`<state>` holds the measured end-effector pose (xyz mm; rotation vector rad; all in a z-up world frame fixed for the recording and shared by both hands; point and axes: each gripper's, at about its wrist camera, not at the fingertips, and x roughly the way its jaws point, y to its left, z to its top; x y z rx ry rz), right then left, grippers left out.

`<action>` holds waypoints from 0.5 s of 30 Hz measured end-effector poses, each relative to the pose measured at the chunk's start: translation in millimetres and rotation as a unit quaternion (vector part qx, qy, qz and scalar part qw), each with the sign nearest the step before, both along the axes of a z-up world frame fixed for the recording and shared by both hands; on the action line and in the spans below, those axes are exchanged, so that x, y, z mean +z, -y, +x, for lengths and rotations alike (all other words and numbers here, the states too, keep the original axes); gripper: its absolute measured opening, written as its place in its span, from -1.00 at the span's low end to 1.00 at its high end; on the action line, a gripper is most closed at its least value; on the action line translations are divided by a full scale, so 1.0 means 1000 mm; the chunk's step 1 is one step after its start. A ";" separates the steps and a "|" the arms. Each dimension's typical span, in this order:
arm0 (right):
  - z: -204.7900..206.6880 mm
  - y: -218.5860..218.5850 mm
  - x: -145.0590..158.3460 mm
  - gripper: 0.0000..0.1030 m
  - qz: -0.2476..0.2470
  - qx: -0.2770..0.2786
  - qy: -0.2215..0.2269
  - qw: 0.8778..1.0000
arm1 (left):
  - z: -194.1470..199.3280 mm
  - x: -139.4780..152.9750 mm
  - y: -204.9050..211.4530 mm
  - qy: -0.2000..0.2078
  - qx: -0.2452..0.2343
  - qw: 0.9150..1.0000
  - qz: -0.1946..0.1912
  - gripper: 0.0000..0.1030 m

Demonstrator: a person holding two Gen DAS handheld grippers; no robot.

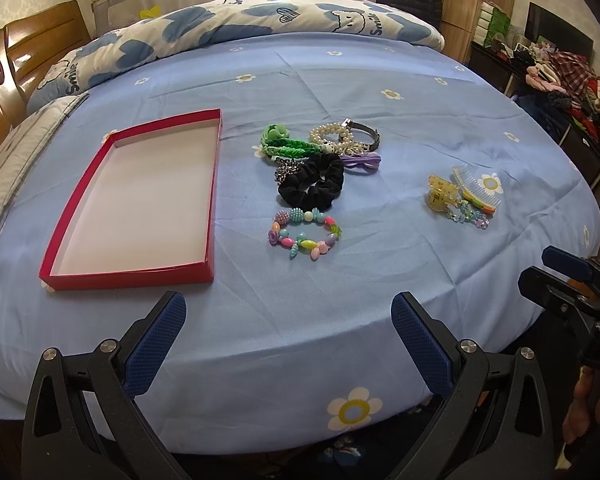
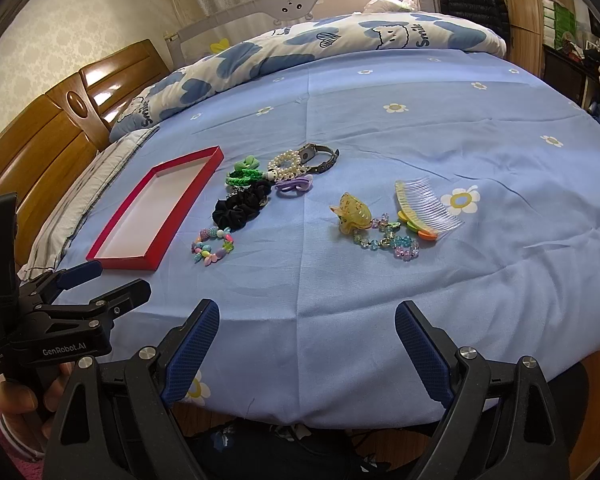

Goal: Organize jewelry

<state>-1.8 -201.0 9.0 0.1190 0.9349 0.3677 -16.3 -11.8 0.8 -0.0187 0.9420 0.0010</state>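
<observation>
Both grippers (image 1: 288, 344) (image 2: 306, 350) gape; red tray (image 1: 210, 196) runs lengthwise away.

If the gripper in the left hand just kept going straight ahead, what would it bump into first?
Probably the colourful plastic bead bracelet, nearest in line with the open left gripper; the black velvet scrunchie lies behind it. Height above the bed is unclear.

Black left claw (image 2: 96, 280) (GenRobot.AI marking), blue textured pads (image 2: 190, 346), silver screws.
</observation>
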 end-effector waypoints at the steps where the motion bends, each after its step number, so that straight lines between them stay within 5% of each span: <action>1: 0.000 0.000 0.001 0.77 0.001 0.000 0.001 1.000 | 0.000 -0.001 -0.001 0.000 0.001 1.000 0.000 1.00; 15: 0.006 -0.003 -0.003 0.76 -0.056 0.002 0.048 0.997 | 0.014 -0.012 -0.015 -0.020 0.005 0.999 -0.033 1.00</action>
